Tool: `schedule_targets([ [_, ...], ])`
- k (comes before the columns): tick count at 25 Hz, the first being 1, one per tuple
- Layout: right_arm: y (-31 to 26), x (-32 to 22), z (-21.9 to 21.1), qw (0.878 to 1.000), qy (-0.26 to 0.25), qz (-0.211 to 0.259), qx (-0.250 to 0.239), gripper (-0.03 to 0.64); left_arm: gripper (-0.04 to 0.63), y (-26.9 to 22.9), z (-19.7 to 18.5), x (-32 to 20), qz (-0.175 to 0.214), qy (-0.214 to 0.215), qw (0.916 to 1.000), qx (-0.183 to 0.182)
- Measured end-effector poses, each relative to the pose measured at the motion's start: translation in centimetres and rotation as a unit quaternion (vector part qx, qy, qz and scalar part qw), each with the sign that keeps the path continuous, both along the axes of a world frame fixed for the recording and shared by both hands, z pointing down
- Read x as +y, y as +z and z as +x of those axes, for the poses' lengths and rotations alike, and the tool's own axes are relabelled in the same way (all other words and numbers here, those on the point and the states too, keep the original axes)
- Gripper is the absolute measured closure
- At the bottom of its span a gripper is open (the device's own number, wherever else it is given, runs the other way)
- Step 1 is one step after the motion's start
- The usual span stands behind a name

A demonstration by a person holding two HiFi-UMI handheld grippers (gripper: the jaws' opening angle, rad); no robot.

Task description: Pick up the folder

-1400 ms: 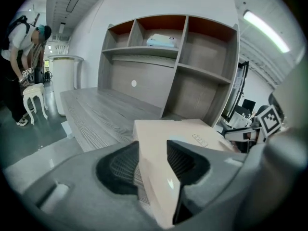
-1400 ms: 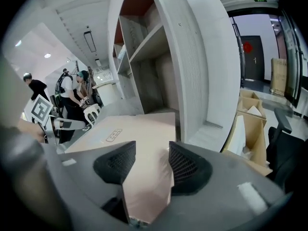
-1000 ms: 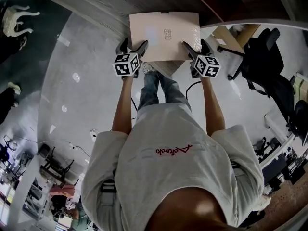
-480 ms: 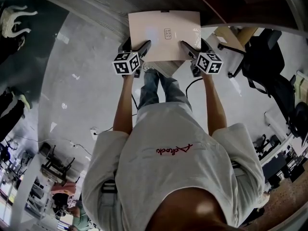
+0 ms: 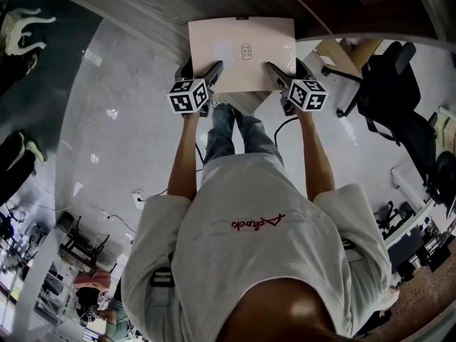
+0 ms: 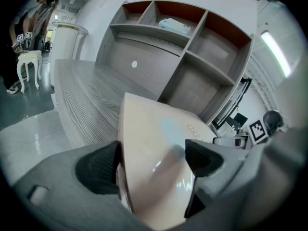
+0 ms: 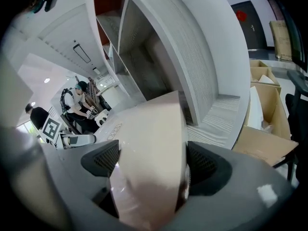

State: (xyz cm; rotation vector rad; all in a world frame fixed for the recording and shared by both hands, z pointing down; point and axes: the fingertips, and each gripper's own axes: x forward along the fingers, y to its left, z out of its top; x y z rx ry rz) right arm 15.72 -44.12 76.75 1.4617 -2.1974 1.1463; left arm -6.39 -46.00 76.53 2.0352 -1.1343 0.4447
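I hold a pale beige folder point(image 5: 242, 52) flat in front of me, a small printed label near its middle. My left gripper point(image 5: 199, 70) is shut on its near left corner and my right gripper point(image 5: 283, 70) on its near right corner. In the left gripper view the folder point(image 6: 154, 153) fills the gap between the two black pads point(image 6: 98, 167). The right gripper view shows the folder point(image 7: 149, 148) wedged the same way between that gripper's pads point(image 7: 207, 162). The folder's near edge hangs over the front edge of a grey wood-grain counter point(image 5: 142, 6).
Behind the counter stands a grey shelving unit point(image 6: 183, 37) with open compartments. To the right are open cardboard boxes point(image 7: 269, 124) and a black office chair point(image 5: 388, 84). A white stool point(image 6: 29, 64) stands at far left, and a seated person point(image 7: 79, 105) is in the background.
The folder and both grippers have shifted very slightly away from me. Both grips look the same as before.
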Motion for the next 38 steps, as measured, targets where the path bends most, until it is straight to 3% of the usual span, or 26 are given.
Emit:
schedule_targets([
  [11, -3.6, 0.2, -1.5, 0.999, -0.017, 0.046, 0.013, 0.161, 0.158, -3.1, -1.5, 1.0, 0.031, -0.016, 0.9994, 0.006],
  [30, -16.0, -2.4, -6.7, 0.986, -0.037, 0.164, 0.016, 0.161, 0.156, -15.8, -6.8, -0.9, 0.155, -0.046, 0.9869, 0.011],
  [38, -17.8, -2.7, -8.4, 0.983, -0.052, 0.176, 0.026, 0.161, 0.155, -17.2, -8.4, -0.5, 0.163, -0.059, 0.9848, 0.014],
])
